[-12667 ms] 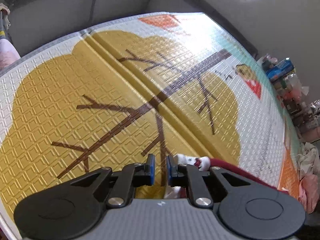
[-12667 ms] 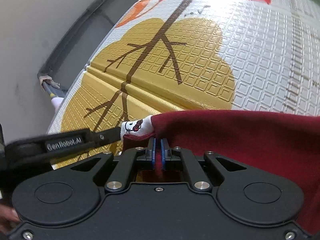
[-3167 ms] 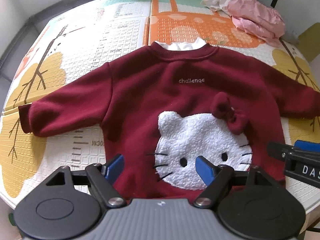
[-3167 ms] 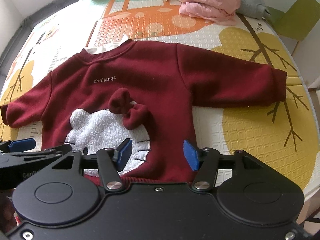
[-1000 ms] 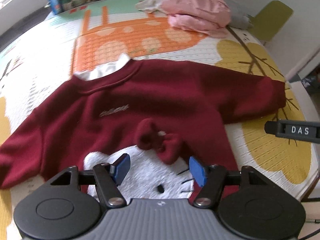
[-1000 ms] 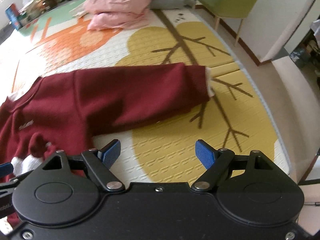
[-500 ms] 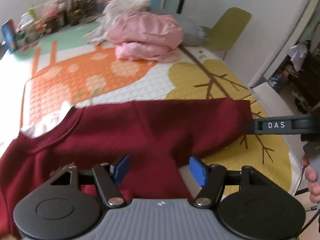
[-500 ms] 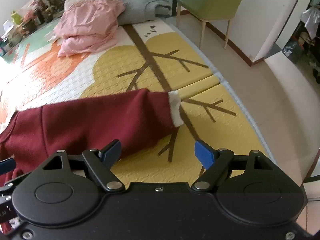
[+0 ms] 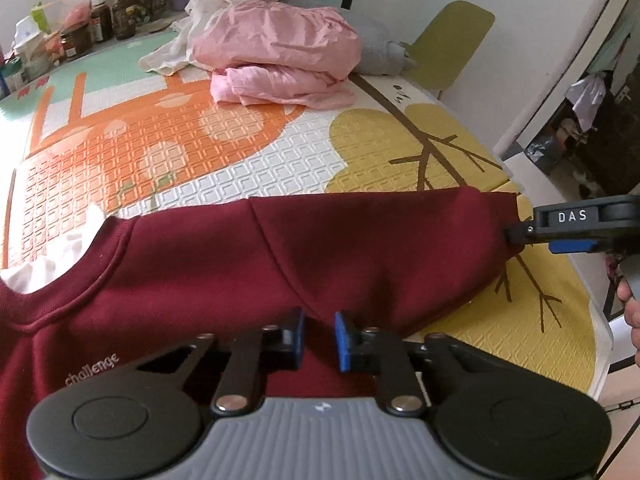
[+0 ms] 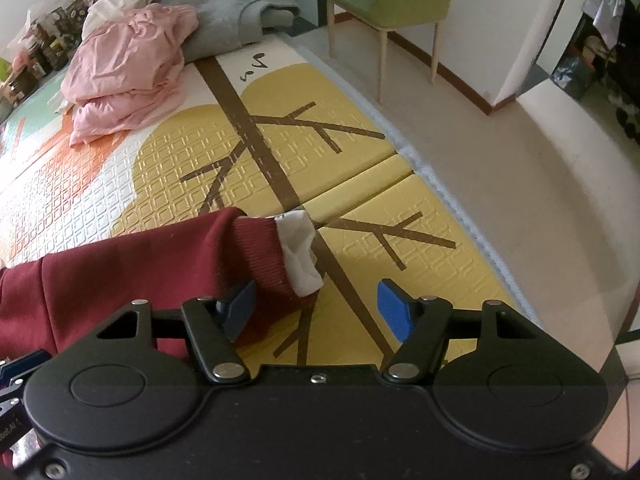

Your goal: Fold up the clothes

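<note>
On a patterned foam play mat (image 9: 248,176) the maroon sweatshirt (image 9: 192,280) lies flat, and the step in hand looks like taking hold of its sleeve to fold it inward. The left gripper (image 9: 319,338) has just been closing, its jaws pinching cloth near the armpit — the right gripper (image 10: 316,308) has been narrowing but stands open, straddling the sleeve cuff (image 10: 276,264), and next must press down and clamp.
</note>
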The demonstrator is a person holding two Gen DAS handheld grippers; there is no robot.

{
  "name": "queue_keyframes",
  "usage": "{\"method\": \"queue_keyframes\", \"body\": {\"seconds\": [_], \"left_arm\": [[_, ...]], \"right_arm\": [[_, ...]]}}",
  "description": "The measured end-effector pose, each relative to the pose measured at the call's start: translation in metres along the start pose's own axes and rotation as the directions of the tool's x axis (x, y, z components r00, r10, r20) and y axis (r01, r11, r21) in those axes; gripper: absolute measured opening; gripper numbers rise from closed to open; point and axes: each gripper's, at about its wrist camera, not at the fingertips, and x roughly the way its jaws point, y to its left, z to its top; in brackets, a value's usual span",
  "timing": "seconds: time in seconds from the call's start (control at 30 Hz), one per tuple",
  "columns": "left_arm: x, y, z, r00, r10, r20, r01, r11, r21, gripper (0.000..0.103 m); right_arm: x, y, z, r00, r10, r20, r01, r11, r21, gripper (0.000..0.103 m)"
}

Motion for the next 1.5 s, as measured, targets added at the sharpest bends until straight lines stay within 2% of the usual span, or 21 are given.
{"method": "queue_keyframes", "body": {"seconds": [0.23, 0.37, 0.43, 0.5, 0.57, 0.7, 0.8, 1.13, 1.5], "left_arm": [[0.013, 0.001, 0.000, 0.998, 0.001, -0.066, -0.001, 1.000, -0.001, 0.003], [0.020, 0.008, -0.001, 0.994, -0.014, -0.105, 0.012, 1.000, -0.026, 0.001], [0.022, 0.013, 0.001, 0.992, -0.032, -0.118, 0.025, 0.998, -0.060, 0.001], [0.024, 0.017, 0.002, 0.991, -0.046, -0.129, 0.035, 0.996, -0.081, 0.001], [0.025, 0.017, 0.002, 0.990, -0.047, -0.134, 0.035, 0.996, -0.087, 0.001], [0.026, 0.015, 0.002, 0.990, -0.035, -0.139, 0.024, 0.997, -0.079, 0.001], [0.026, 0.015, 0.002, 0.989, -0.030, -0.141, 0.019, 0.997, -0.079, 0.002], [0.026, 0.014, -0.001, 0.991, -0.022, -0.136, 0.010, 0.996, -0.087, 0.003], [0.023, 0.016, -0.004, 0.993, -0.023, -0.114, 0.010, 0.993, -0.120, 0.004]], "right_arm": [[0.013, -0.005, 0.004, 1.000, 0.011, -0.008, -0.011, 1.000, 0.029, 0.065], [0.017, -0.006, 0.006, 1.000, 0.026, -0.006, -0.025, 0.999, 0.047, 0.063], [0.019, -0.008, 0.007, 0.999, 0.051, -0.011, -0.050, 0.997, 0.066, 0.057], [0.022, -0.010, 0.008, 0.996, 0.090, -0.022, -0.088, 0.992, 0.093, 0.039], [0.022, -0.010, 0.008, 0.992, 0.123, -0.025, -0.120, 0.986, 0.112, 0.029], [0.018, -0.006, 0.007, 0.990, 0.139, -0.016, -0.136, 0.985, 0.108, 0.017], [0.011, -0.001, 0.007, 0.989, 0.147, -0.002, -0.146, 0.985, 0.091, 0.013], [-0.024, 0.034, 0.007, 0.961, 0.274, 0.043, -0.275, 0.961, 0.018, 0.009], [-0.042, 0.101, 0.001, 0.905, 0.425, -0.009, -0.424, 0.902, -0.082, 0.004]]}}
